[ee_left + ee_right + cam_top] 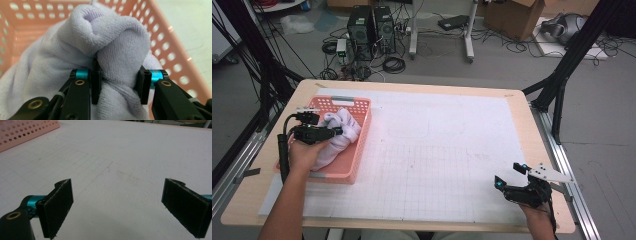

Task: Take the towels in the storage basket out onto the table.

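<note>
At the bench's nine o'clock side, the left gripper (117, 85) pinches a fold of white towel (75, 57) lying in the pink basket (357, 145); the right gripper (511, 175), jaws wide and holding nothing, hovers at four o'clock.

White terry towel (82, 47) (bunched, fold pinched upward), heaped in pink basket (362, 111)
</note>
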`<action>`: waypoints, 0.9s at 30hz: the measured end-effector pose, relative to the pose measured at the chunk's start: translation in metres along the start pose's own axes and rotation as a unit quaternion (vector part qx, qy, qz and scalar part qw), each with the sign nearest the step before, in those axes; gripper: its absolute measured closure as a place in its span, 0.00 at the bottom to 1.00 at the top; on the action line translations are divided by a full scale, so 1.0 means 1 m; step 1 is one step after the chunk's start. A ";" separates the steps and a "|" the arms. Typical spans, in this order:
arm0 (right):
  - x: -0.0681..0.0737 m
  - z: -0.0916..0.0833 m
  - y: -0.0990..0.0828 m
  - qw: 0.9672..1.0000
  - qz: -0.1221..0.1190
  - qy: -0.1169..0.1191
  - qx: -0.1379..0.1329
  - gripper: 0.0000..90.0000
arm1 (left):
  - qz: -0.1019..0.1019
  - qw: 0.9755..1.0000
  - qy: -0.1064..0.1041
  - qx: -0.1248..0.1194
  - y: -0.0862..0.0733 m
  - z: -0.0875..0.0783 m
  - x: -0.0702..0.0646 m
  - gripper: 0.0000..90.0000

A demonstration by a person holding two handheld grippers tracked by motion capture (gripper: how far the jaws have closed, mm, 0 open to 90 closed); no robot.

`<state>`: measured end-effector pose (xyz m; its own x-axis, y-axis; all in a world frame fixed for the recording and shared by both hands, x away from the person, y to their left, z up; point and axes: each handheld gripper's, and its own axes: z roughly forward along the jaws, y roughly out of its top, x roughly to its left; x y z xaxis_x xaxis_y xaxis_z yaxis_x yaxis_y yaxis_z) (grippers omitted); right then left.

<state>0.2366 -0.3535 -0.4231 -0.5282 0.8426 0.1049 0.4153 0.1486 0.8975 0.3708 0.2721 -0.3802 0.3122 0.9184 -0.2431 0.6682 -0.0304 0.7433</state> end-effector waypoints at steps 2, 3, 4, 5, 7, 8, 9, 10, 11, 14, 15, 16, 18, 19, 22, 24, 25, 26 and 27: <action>0.000 0.000 0.000 1.000 -0.002 0.000 0.000 0.10 | 0.010 1.000 0.003 0.005 0.000 -0.001 0.000 0.73; 0.001 0.000 0.000 1.000 -0.003 0.001 0.000 0.10 | 0.017 1.000 0.011 0.015 0.000 0.000 0.000 0.73; 0.001 0.000 0.000 1.000 -0.002 0.001 0.001 0.10 | 0.026 0.999 0.027 0.027 0.000 0.002 -0.001 0.72; 0.002 0.001 0.000 1.000 -0.004 0.002 0.002 0.10 | 0.039 0.998 0.041 0.039 -0.001 0.005 -0.003 0.70; 0.002 0.001 0.000 1.000 -0.004 0.003 0.003 0.10 | 0.044 0.996 0.059 0.048 -0.001 0.012 -0.005 0.58; 0.002 0.002 0.000 1.000 -0.005 0.004 0.004 0.10 | 0.044 0.994 0.080 0.053 0.000 0.017 -0.006 0.45; 0.003 0.002 0.000 1.000 -0.004 0.005 0.007 0.10 | 0.052 0.991 0.104 0.060 0.000 0.021 -0.007 0.29; 0.003 0.002 -0.001 1.000 -0.007 0.005 0.008 0.10 | 0.063 0.988 0.128 0.064 0.000 0.025 -0.009 0.16; 0.003 0.002 -0.001 1.000 -0.007 0.005 0.009 0.10 | 0.071 0.986 0.135 0.068 -0.001 0.027 -0.009 0.07; 0.002 0.001 -0.001 1.000 -0.006 0.011 0.008 0.19 | 0.071 0.987 0.099 0.108 -0.005 0.037 -0.006 0.06; 0.002 0.001 -0.001 1.000 -0.006 0.014 0.008 0.20 | 0.066 0.987 0.089 0.120 -0.006 0.040 -0.004 0.04; 0.003 0.001 -0.001 1.000 -0.010 0.013 0.006 0.19 | 0.063 0.987 0.083 0.120 -0.006 0.042 -0.002 0.02; 0.004 0.000 0.000 1.000 -0.012 0.011 0.003 0.19 | 0.056 0.988 0.070 0.125 -0.006 0.045 0.002 0.02; 0.004 -0.002 0.000 1.000 -0.009 0.011 0.002 0.19 | 0.054 0.988 0.065 0.126 -0.006 0.046 0.003 0.02; 0.003 -0.002 -0.001 1.000 -0.004 0.010 0.000 0.17 | 0.053 0.988 0.059 0.131 -0.006 0.049 0.004 0.02; 0.001 -0.001 -0.001 1.000 -0.001 0.009 0.002 0.16 | 0.057 0.988 0.055 0.130 -0.006 0.051 0.004 0.02; 0.001 0.000 -0.002 1.000 0.002 0.008 0.003 0.16 | 0.057 0.989 0.050 0.126 -0.007 0.051 0.005 0.02; 0.001 0.001 -0.002 1.000 0.002 0.008 0.007 0.16 | 0.059 0.990 0.044 0.121 -0.007 0.051 0.006 0.10; 0.001 0.001 -0.002 1.000 0.002 0.008 0.007 0.16 | 0.063 0.990 0.040 0.119 -0.007 0.051 0.007 0.10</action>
<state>0.2354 -0.3525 -0.4253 -0.5380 0.8348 0.1164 0.4284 0.1519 0.8907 0.4021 0.2585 -0.4188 0.3554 0.9293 -0.1007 0.7700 -0.2299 0.5952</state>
